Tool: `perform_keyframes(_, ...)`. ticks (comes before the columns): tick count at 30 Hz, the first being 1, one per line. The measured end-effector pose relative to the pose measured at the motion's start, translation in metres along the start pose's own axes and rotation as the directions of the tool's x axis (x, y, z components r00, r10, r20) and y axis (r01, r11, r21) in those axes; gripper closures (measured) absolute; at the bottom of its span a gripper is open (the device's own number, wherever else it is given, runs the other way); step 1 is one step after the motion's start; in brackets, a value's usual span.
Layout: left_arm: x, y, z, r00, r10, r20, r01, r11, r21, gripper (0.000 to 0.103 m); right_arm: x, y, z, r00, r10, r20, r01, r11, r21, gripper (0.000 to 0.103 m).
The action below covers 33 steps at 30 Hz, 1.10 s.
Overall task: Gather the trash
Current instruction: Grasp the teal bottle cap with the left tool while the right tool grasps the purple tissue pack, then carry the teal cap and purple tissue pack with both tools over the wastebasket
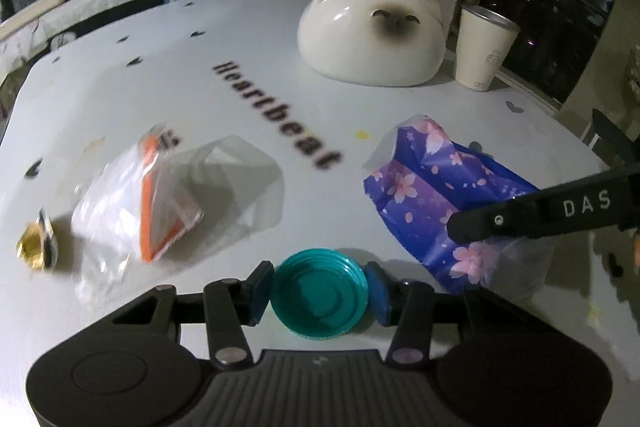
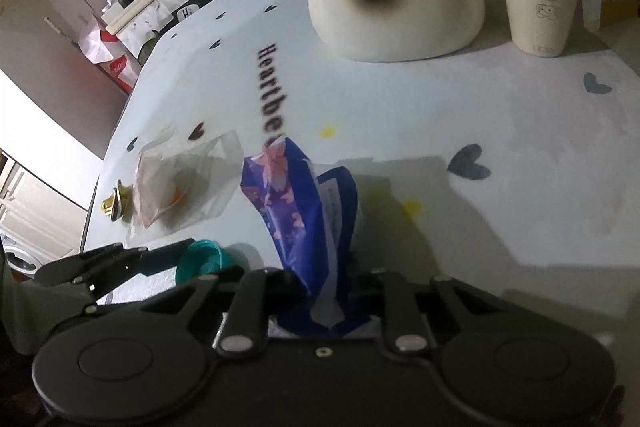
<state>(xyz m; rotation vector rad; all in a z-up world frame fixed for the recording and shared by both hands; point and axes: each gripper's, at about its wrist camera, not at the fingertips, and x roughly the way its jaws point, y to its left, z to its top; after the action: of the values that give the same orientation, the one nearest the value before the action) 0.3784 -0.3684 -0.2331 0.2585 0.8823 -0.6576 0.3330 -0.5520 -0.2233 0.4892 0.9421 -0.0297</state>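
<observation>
Far left on the counter [image 1: 360, 99] lies a gold cap [image 1: 30, 251], just beside a clear bag [image 1: 132, 203] with an orange strip inside. Neither is touched yet, and the bag is light and slippery: a sleeve or tong body brushing past could sweep it, or roll the cap, off the near edge.

Your left tongs [image 1: 319, 293] sit on either side of the teal lid [image 1: 319, 301], which lies open side up on the counter. The 2 pads look to touch its rim, though I judge the hold unproven. The rim is round and smooth, so a squeeze that lands off-centre could squirt the lid forward, and a lift begun too soon would leave it behind.

Your right tongs [image 2: 328, 291] are nearly pressed together, pinching the purple wrapper [image 1: 424, 183] by its near end. The rest trails loose on the counter. Thin film can slide out of a narrow pinch, and its free end could drag toward the lid.

Far right stand the cat bowl [image 1: 372, 35] and cup [image 1: 484, 47], well apart; a wide swing could tip the cup.
</observation>
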Motion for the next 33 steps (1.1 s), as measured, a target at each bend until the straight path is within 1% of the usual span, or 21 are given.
perform_keyframes(8, -0.041, 0.002, -0.021, 1.0, 0.021, -0.01, -0.022, 0.996, -0.086, 0.053, -0.023, 0.02, -0.025, 0.999, -0.038, 0.0, 0.038, 0.999, -0.034, 0.087)
perform_keyframes(13, -0.071, 0.007, -0.031, 0.999, 0.04, -0.005, -0.04, 0.989, -0.141, 0.053, -0.047, 0.035, -0.039, 0.998, -0.054, 0.029, 0.055, 0.996, -0.068, 0.087)
perform_keyframes(17, -0.096, 0.005, -0.038, 0.998, 0.058, 0.001, -0.057, 0.984, -0.167, 0.053, -0.071, 0.049, -0.049, 0.995, -0.076, 0.068, 0.083, 0.991, -0.102, 0.087)
perform_keyframes(25, -0.149, 0.004, -0.055, 0.996, 0.08, 0.044, -0.069, 0.974, -0.217, 0.053, -0.116, 0.075, -0.073, 0.983, -0.118, 0.142, 0.14, 0.977, -0.163, 0.087)
perform_keyframes(33, -0.201, 0.014, -0.076, 0.992, 0.098, 0.078, -0.072, 0.957, -0.28, 0.053, -0.141, 0.103, -0.096, 0.977, -0.131, 0.17, 0.167, 0.961, -0.22, 0.087)
